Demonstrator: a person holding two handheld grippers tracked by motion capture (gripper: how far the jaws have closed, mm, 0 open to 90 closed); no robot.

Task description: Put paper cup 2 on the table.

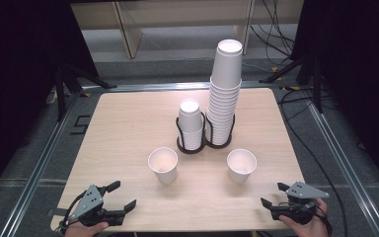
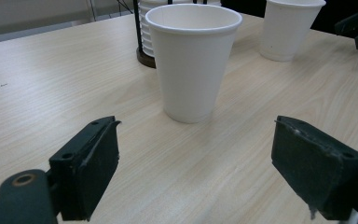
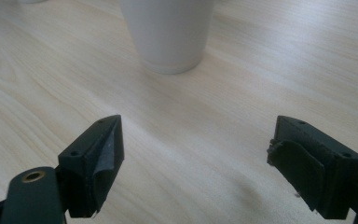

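- Table (image 1: 128, 123) of pale wood bears everything.
- Cup rack (image 1: 205, 143) holds two stacks at the centre.
- Left cup (image 1: 163, 164) and right cup (image 1: 241, 165) stand upright before the rack, apart.
- Left gripper (image 1: 119, 194), jaws spread, empty, faces the left cup.
- Right gripper (image 1: 272, 193), jaws spread, empty, faces the right cup.

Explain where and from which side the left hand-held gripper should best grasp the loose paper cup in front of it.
Probably the mid wall of the cup, approached level from the near table edge. It stands upright, rim up and tapering downward, and the left hand-held gripper already faces it with its jaws spread.
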